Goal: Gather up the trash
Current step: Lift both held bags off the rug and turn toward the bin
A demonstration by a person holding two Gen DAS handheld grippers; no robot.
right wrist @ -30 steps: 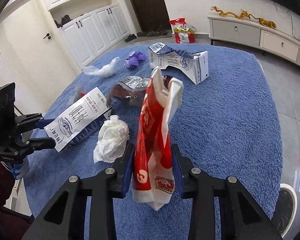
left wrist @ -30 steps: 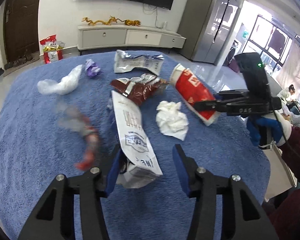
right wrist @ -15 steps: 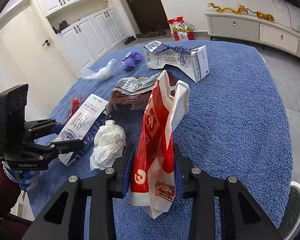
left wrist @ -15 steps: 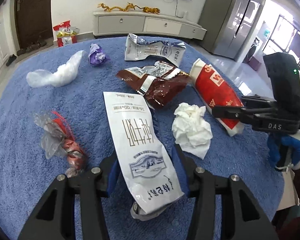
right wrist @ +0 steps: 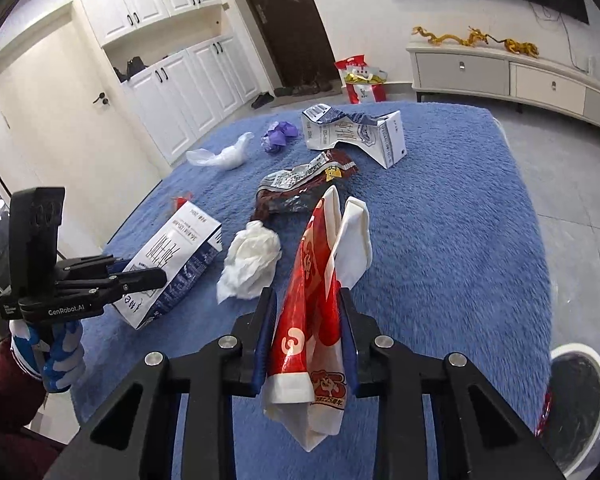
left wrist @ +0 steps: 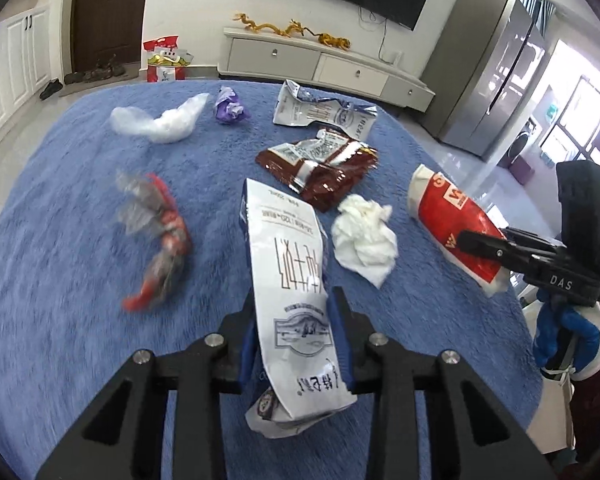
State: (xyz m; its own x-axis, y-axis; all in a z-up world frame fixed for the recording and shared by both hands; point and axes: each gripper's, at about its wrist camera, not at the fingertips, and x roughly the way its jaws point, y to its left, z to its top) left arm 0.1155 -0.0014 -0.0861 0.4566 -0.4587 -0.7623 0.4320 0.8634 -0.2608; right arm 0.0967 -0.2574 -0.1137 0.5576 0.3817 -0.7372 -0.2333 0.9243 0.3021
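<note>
A flattened white milk carton (left wrist: pixel 284 272) stands between the fingers of my left gripper (left wrist: pixel 294 320), whose jaws are closing with both pads against its sides. The right wrist view shows the same grip on the carton (right wrist: pixel 176 256) at the left. My right gripper (right wrist: pixel 306 320) is closing too, its pads pressing a red and white paper bag (right wrist: pixel 312 280) that is lifted off the blue plush cover (right wrist: pixel 460 240). From the left wrist view that bag (left wrist: pixel 448 216) hangs at the right in the right gripper (left wrist: pixel 472 240).
Loose on the cover lie a crumpled white tissue (left wrist: pixel 364 240), a brown foil wrapper (left wrist: pixel 324 168), a second carton (left wrist: pixel 324 114), a purple wad (left wrist: pixel 230 110), a clear plastic bag (left wrist: pixel 160 120) and a red-and-clear wrapper (left wrist: pixel 160 240). A white-rimmed bin (right wrist: pixel 580 392) stands below the table's right edge.
The left gripper's jaws came in around the white carton and narrowed onto it. The right gripper drew its jaws tighter on the red and white bag and shifted sideways, slightly upward.
</note>
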